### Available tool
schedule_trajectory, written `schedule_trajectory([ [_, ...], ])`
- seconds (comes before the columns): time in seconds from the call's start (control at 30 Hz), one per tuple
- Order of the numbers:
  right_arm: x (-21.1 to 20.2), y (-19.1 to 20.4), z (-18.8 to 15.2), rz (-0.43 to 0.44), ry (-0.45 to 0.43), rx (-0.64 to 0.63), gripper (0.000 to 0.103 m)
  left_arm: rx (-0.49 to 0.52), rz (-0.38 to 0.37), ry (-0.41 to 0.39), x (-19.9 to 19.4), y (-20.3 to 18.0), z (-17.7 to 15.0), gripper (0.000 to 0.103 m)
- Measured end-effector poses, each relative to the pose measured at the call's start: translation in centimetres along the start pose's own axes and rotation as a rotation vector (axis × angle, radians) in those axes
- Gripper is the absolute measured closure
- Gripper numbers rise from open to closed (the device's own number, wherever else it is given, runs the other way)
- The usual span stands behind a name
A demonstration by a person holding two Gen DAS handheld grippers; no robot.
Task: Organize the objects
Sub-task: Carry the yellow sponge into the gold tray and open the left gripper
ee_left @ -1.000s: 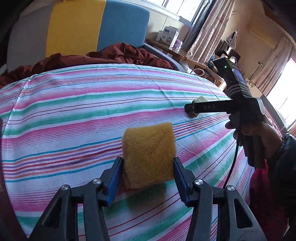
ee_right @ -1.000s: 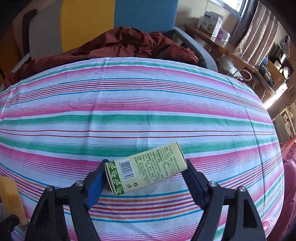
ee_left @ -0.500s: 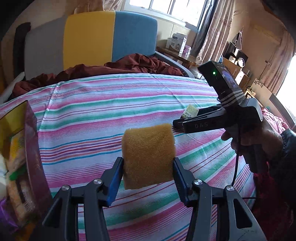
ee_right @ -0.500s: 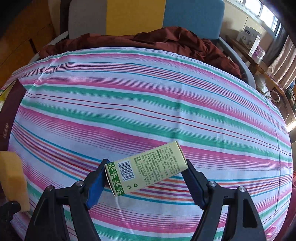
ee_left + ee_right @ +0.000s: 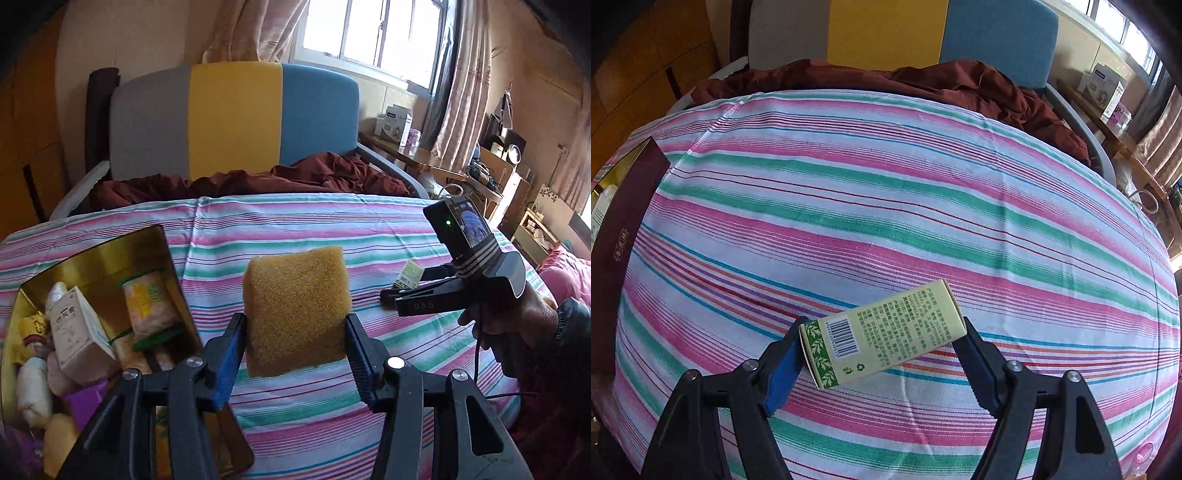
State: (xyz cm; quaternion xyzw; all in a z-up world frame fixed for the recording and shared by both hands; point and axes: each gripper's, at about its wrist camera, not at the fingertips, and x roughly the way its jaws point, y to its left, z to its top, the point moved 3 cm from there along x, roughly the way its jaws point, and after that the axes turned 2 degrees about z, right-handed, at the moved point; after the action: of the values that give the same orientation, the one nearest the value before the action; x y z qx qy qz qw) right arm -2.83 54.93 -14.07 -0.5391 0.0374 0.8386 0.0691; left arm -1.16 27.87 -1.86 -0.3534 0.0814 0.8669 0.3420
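Observation:
My left gripper (image 5: pixel 295 339) is shut on a yellow-brown sponge (image 5: pixel 295 306) and holds it above the striped bed sheet (image 5: pixel 295 225). My right gripper (image 5: pixel 882 354) is shut on a pale green carton with a barcode (image 5: pixel 882 338), held crosswise above the sheet (image 5: pixel 886 206). In the left wrist view the right gripper (image 5: pixel 391 291) shows at the right with the carton's end (image 5: pixel 408 274). An open gold-lined box (image 5: pixel 92 258) with several items sits at the left; its dark red wall (image 5: pixel 624 229) shows in the right wrist view.
A grey, yellow and blue headboard (image 5: pixel 236 118) and a crumpled dark red blanket (image 5: pixel 258 181) lie at the bed's far end. A cluttered wooden side table (image 5: pixel 424 155) and curtains stand at the right. A pink cushion (image 5: pixel 569 266) lies at the far right.
Both grippers have lifted and swung left with their loads still held. The open box has come into the left wrist view at the left, and its wall into the right wrist view.

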Motion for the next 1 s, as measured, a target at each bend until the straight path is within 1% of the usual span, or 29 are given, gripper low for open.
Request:
schedule_trajectory([
  [0.27,-0.1,0.0,-0.2,-0.02,-0.007,0.021,0.025,-0.067,0.085,-0.013,-1.5,4.4,-0.9,0.05],
  [0.73,-0.3,0.4,-0.5,-0.059,-0.019,0.052,0.025,-0.17,0.198,-0.014,-3.5,10.6,-3.5,0.049],
  [1.0,-0.3,0.6,-0.5,-0.083,-0.025,0.065,0.025,-0.24,0.268,0.009,-3.0,14.4,-5.2,0.049],
])
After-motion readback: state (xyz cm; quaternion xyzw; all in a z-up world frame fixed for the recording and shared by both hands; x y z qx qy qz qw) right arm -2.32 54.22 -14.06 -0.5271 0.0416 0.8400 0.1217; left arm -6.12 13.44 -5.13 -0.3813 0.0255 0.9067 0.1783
